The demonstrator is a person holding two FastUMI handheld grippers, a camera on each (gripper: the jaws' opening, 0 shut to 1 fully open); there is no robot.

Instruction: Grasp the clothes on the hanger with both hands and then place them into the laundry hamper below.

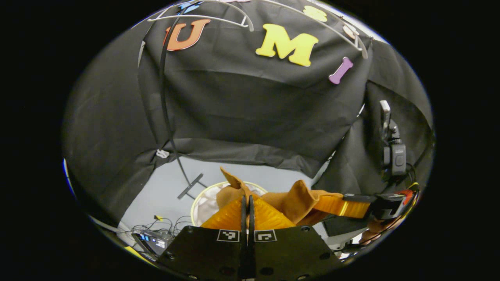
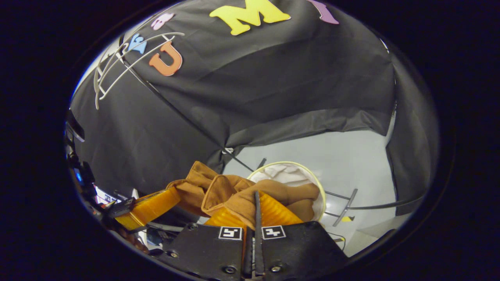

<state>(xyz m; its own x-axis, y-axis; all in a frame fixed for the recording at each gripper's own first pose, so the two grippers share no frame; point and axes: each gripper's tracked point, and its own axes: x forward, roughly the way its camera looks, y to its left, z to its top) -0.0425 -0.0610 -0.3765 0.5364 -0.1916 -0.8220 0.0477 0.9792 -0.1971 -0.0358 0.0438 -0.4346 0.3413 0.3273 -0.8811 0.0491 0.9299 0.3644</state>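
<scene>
- In the left gripper view, the left gripper (image 1: 246, 203) points forward and downward at the bottom centre, its orange fingers pressed together with brown cloth rising just beyond their tips; whether cloth sits between the pads I cannot tell.
- The brown garment (image 1: 300, 197) hangs bunched between the two tools, above the round white laundry hamper (image 1: 203, 205) in the lower middle.
- At lower right of that view, the right gripper (image 1: 343, 207) reaches in sideways, its orange fingers touching the cloth.
- In the right gripper view, the right gripper (image 2: 256, 208) has its jaws nearly closed, brown fabric draped over the left finger and bunched at the tips.
- The garment (image 2: 230, 191) spreads leftward to the left gripper (image 2: 156, 205) at lower left, and partly overlaps the hamper (image 2: 316, 183) rim.
- White bare hangers (image 2: 117, 66) sit at upper left against the black cloth wall (image 2: 273, 86).
- A black stand's foot (image 2: 345, 207) rests on the pale floor (image 2: 351, 156) right of the hamper.
</scene>
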